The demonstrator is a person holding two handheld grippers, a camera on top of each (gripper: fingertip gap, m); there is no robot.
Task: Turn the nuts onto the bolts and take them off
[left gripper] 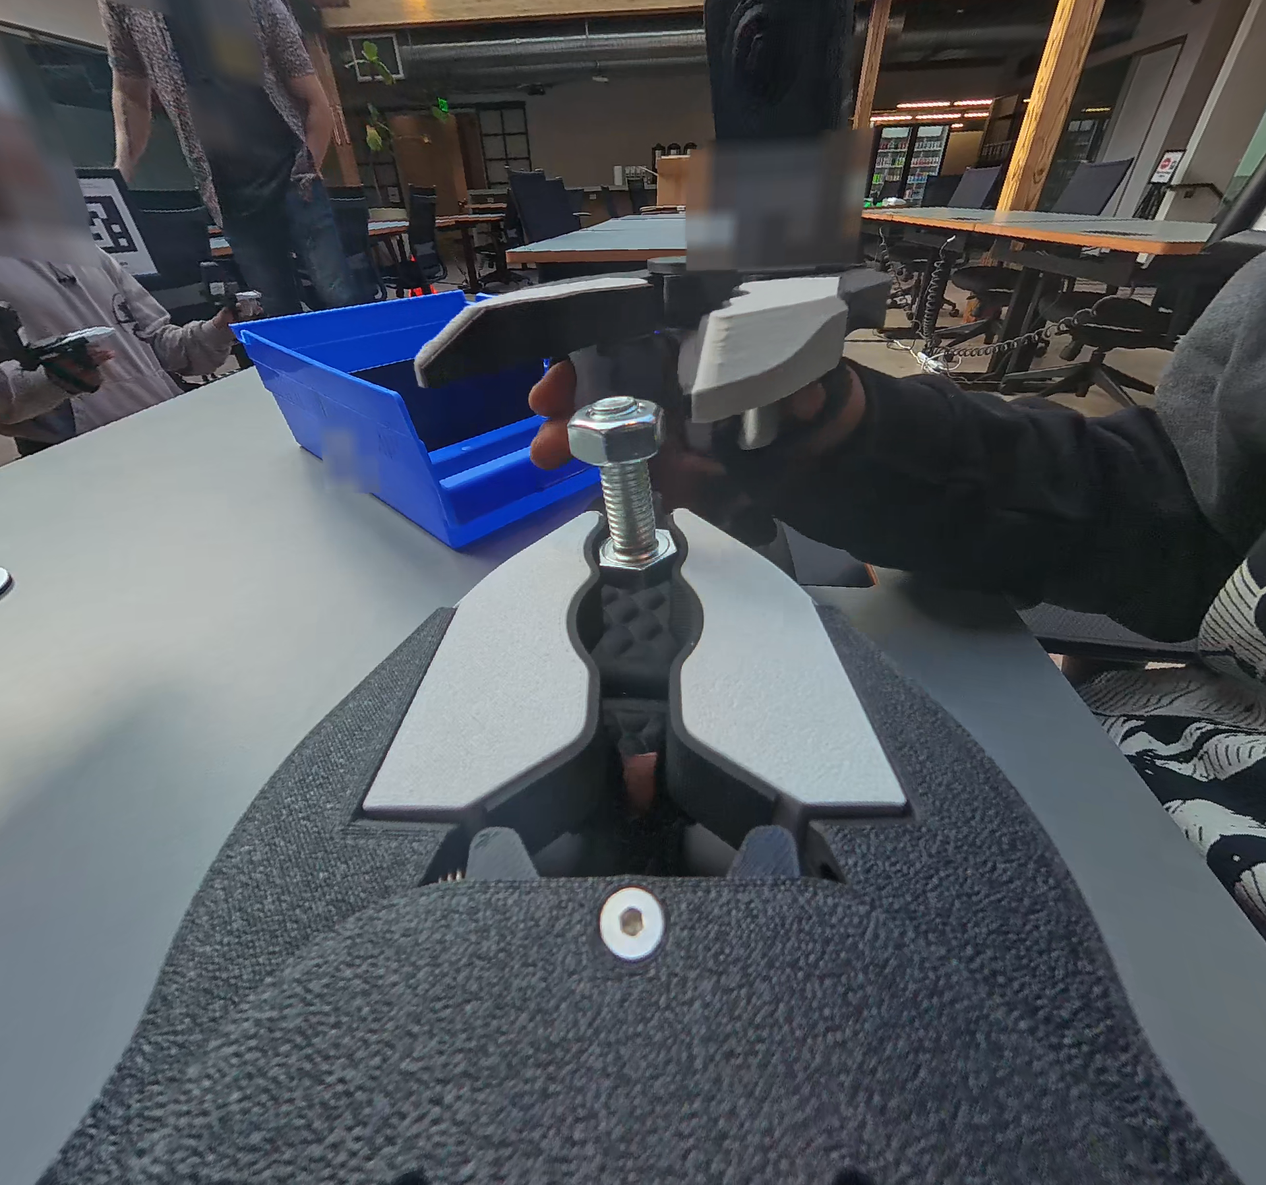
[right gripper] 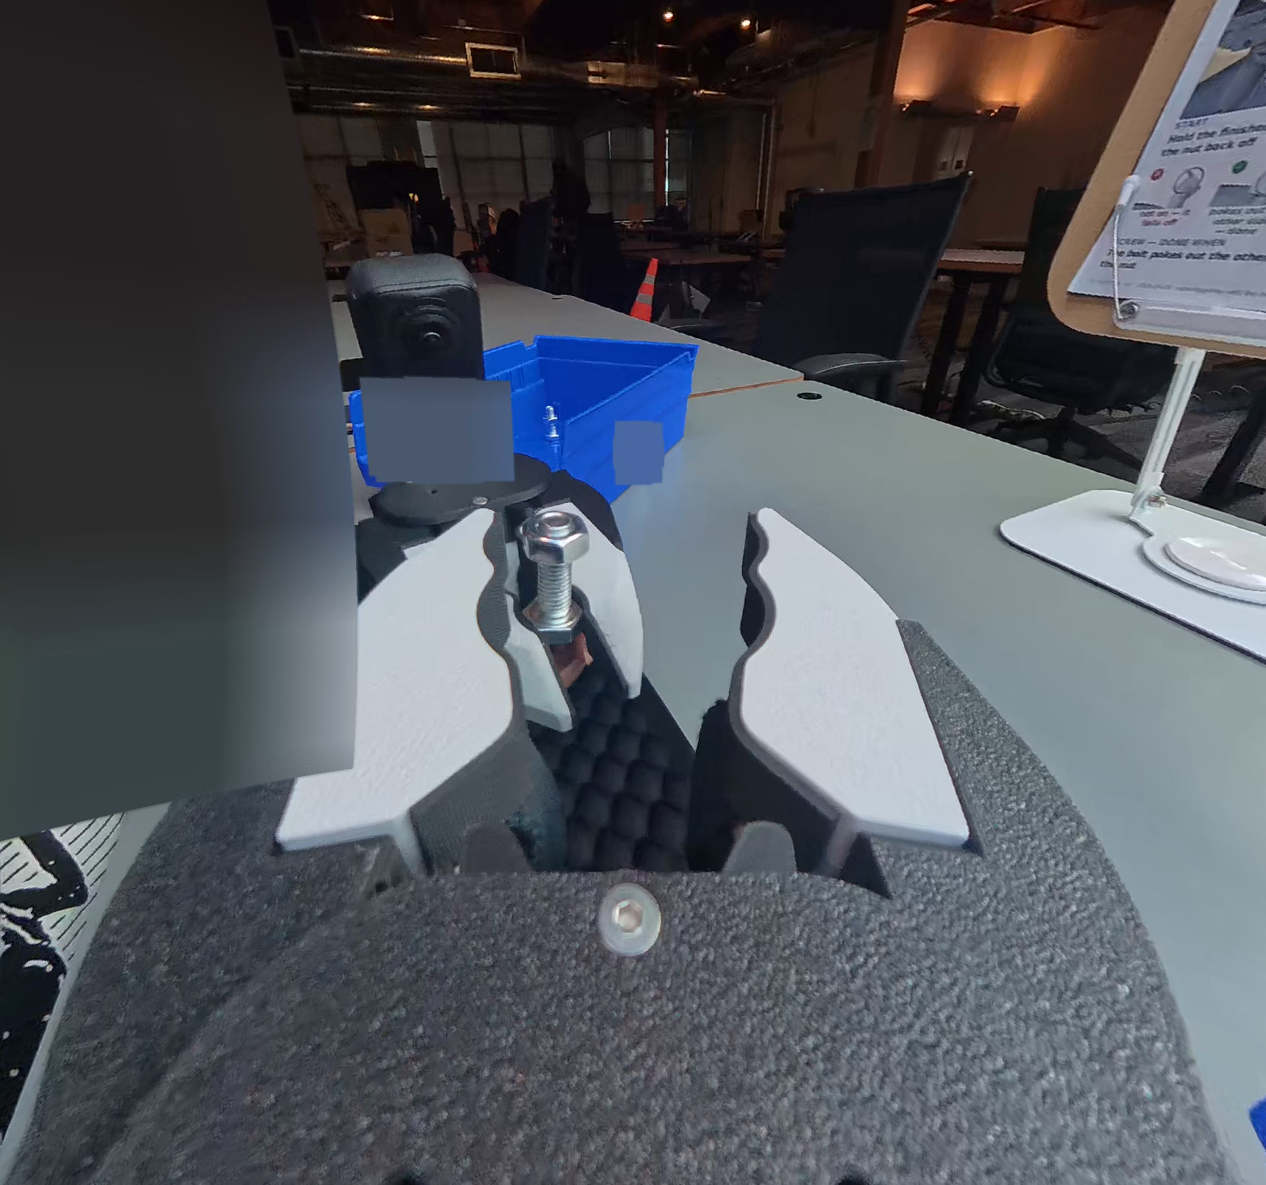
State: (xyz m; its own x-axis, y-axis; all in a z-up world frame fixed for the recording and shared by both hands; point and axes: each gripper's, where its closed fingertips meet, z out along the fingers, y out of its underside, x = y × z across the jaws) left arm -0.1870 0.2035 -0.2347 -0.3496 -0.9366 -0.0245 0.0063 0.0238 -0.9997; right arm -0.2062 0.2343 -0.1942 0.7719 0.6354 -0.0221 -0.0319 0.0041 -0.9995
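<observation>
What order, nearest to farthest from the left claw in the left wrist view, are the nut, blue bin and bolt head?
1. Bolt head: clamped in the left claw.
2. Nut: just above, at the bolt's upper end.
3. Blue bin: behind, to the left on the table.

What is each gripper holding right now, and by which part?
The left gripper clamps the bolt by its head, at the lower end; the nut sits at the top of the upright shank. The right gripper is open and holds nothing.

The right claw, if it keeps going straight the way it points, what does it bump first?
Probably the bolt with its nut, held upright by the left claw. They sit between the open right claw's fingers, towards its left one, though depth is hard to judge.
</observation>
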